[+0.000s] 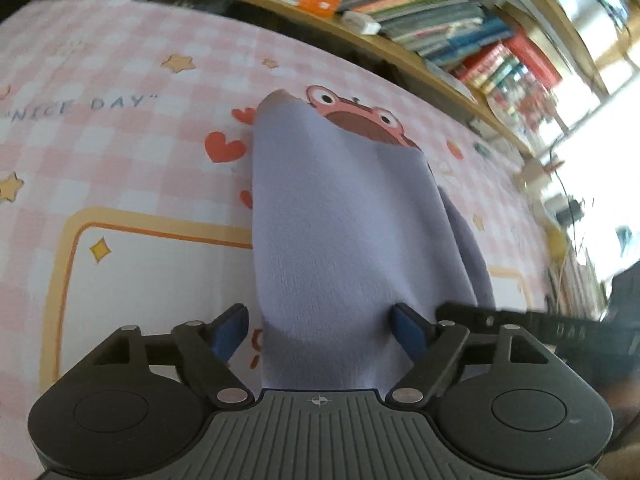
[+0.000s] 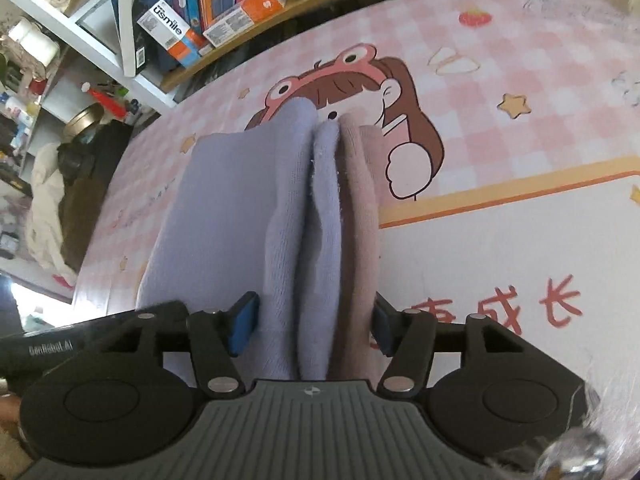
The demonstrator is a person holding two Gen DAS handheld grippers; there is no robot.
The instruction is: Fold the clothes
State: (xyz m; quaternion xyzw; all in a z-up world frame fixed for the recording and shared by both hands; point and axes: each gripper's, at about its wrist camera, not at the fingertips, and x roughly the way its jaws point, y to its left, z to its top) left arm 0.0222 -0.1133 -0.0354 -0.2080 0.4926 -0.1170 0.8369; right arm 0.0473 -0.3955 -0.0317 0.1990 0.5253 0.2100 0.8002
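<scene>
Left gripper [image 1: 320, 330]: seen closest in the left wrist view, jaws spread wide; the lilac garment [image 1: 340, 220] runs up between the blue pads [image 1: 230, 334], and a gap is visible on the left side, so no firm pinch is shown.
Right gripper [image 2: 316, 326]: jaws about half spread, with a thick bundle of folds filling the space between them; the pads appear to be touching the cloth on both sides, though how hard it is squeezed cannot be told.
Garment position: draped forward from both tools across the pink checked mat [image 1: 100, 160], covering part of the cartoon print; its far edge is laid flat.
Layers: in the right wrist view three ridges are stacked side by side, two lilac and one pinkish [image 2: 360, 208].
Step in hand: judged to be gathering the near edge for a fold.
Doing it well: all layers should be caught together before anything is lifted; the left side needs a tighter bite.
Alignment: both hands are best kept level so the crease is carried straight.
Risk: a loose layer could be dropped mid-fold.
</scene>
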